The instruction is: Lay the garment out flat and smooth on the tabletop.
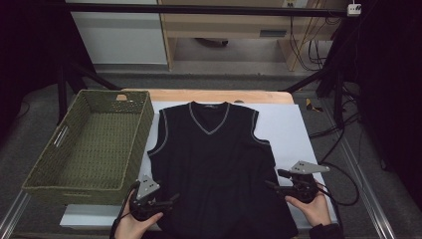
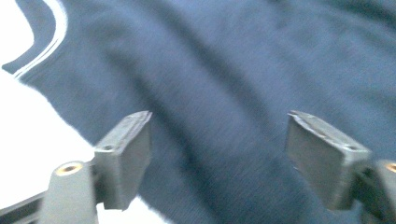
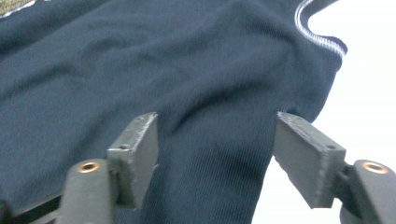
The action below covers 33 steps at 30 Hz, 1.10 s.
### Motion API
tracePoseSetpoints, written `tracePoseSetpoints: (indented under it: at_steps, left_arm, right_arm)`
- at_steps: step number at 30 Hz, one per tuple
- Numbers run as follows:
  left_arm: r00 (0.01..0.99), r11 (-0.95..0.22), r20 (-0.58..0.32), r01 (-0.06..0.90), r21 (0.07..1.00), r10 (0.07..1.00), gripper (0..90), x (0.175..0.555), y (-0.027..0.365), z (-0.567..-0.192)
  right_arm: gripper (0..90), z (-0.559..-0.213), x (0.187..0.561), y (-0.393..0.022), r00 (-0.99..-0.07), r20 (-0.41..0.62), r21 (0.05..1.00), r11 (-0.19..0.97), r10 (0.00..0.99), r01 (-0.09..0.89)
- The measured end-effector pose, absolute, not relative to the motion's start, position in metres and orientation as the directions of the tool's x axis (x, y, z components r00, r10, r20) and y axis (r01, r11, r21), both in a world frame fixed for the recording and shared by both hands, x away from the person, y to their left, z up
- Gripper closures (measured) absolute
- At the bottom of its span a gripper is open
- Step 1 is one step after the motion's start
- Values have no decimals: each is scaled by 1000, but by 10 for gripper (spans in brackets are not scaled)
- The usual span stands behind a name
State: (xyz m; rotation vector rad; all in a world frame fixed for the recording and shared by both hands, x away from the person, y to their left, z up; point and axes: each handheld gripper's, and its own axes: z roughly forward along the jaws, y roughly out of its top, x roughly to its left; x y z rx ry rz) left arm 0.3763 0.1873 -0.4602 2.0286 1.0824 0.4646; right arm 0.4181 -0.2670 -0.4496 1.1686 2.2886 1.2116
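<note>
Both hands sit at the near edge of the counter (image 1: 278,97). We see the left gripper (image 1: 169,200) at the lower left side of the dark sleeveless vest (image 1: 219,164) and the right gripper (image 1: 272,180) at its lower right side. Jaws on each gripper stand apart, with vest fabric beneath the gap and nothing clamped. We find the vest spread flat on a white sheet (image 1: 288,129), neckline away from us. Left of the vest stands a green woven basket (image 1: 54,177), just beside it; its interior holds nothing.
</note>
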Motion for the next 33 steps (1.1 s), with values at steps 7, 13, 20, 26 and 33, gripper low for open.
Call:
tracePoseSetpoints:
  at_steps: [7,13,20,26,33]
  left_arm:
    - [544,-326,-63,586,742,837,465,368,196,-464]
    - [529,-321,-80,621,715,845,600,369,203,-468]
    - [539,-354,-72,642,680,839,802,373,201,-472]
    - [538,-336,-100,648,683,837,845,376,207,-470]
    - [518,-330,-43,605,724,855,851,375,215,-461]
  right_arm:
    - [541,-462,409,-272,-631,83,749,369,771,550]
    - [740,-468,409,-271,-643,84,712,405,761,573]
    - [650,-468,409,-271,-620,56,713,403,782,574]
    - [706,-475,413,-273,-604,48,683,415,796,601]
    - [898,-461,399,-278,-600,100,670,392,794,631]
